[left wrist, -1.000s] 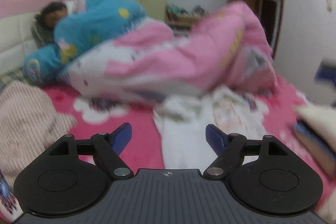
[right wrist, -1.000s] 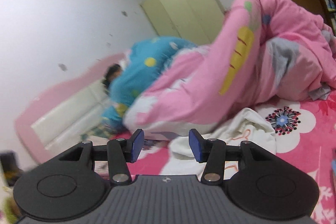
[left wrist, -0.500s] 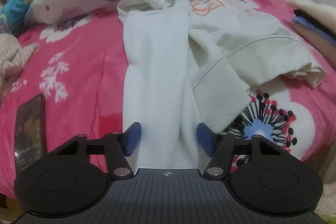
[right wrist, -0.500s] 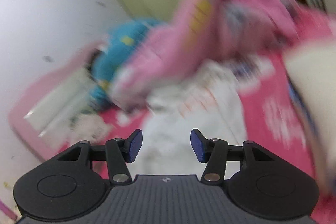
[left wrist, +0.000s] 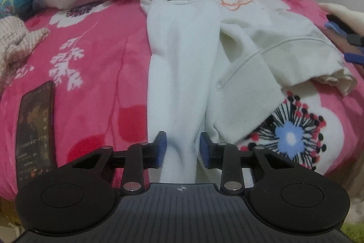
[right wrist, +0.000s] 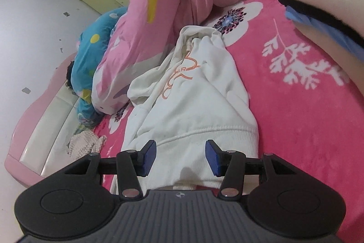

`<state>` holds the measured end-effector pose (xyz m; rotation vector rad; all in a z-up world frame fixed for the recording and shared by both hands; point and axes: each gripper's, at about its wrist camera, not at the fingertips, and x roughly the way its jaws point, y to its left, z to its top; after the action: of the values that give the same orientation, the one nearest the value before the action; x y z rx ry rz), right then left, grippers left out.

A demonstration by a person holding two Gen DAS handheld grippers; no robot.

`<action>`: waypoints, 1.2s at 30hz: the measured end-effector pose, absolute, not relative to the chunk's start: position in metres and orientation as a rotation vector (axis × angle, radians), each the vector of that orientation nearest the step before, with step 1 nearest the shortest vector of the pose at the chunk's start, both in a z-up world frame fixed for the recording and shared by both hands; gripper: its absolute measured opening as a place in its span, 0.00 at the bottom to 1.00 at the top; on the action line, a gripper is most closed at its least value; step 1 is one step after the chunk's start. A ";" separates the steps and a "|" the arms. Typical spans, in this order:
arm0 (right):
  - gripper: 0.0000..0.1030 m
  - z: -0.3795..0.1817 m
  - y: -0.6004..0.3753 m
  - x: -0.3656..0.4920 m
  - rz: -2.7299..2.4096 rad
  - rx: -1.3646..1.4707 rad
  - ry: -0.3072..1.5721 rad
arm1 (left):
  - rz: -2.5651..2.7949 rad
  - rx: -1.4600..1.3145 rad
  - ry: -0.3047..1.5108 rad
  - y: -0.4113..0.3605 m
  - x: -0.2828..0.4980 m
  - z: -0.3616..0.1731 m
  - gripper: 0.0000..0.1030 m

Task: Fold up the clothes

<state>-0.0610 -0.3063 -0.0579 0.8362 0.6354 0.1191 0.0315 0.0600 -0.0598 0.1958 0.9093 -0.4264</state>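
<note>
White hoodie [left wrist: 182, 74] on pink bedsheet [left wrist: 95, 74], left gripper [left wrist: 182, 149] fingers closing around sleeve, right gripper [right wrist: 180, 157] fingers parted over hem

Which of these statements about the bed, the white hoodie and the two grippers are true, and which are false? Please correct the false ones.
1. The white hoodie lies on a pink floral bedsheet. True.
2. A phone lies on the sheet, on the left in the left wrist view. True.
3. The hoodie carries a green print. False: the outline print is orange.
4. The left gripper has nothing between its fingers. False: its jaws are closing with a strip of the hoodie's white fabric between them.
5. The right gripper is closed tight on the hem. False: its jaws stand apart, with the ribbed hem just ahead of them.
6. A pink quilt is bunched up beyond the hoodie. True.
</note>
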 end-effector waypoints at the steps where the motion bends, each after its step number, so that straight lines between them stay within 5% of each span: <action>1: 0.50 -0.060 -0.306 -0.059 0.119 0.841 0.641 | -0.413 0.181 0.907 0.062 0.034 -0.055 0.08; 9: 0.50 -0.063 -0.311 -0.058 0.102 0.847 0.633 | -0.314 0.023 0.764 0.103 0.052 0.011 0.04; 19: 0.50 -0.070 -0.316 -0.051 0.077 0.873 0.640 | 0.225 0.180 0.277 0.123 0.177 0.133 0.08; 20: 0.50 -0.071 -0.316 -0.051 0.072 0.877 0.640 | 0.259 0.201 0.282 0.120 0.189 0.135 0.12; 23: 0.50 -0.075 -0.316 -0.052 0.056 0.890 0.645 | 0.161 0.188 0.331 0.106 0.190 0.122 0.50; 24: 0.50 -0.076 -0.317 -0.052 0.053 0.891 0.646 | 0.150 0.222 0.335 0.100 0.184 0.113 0.56; 29: 0.50 -0.078 -0.320 -0.050 0.049 0.889 0.660 | 0.099 0.318 0.357 0.082 0.156 0.088 0.57; 36: 0.50 -0.073 -0.320 -0.063 0.040 0.855 0.632 | -0.218 0.100 0.552 0.084 0.109 0.093 0.58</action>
<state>-0.0631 -0.3203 -0.0728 0.8551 0.6324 0.0404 0.1085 0.0844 0.0932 0.1002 0.5518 -0.2182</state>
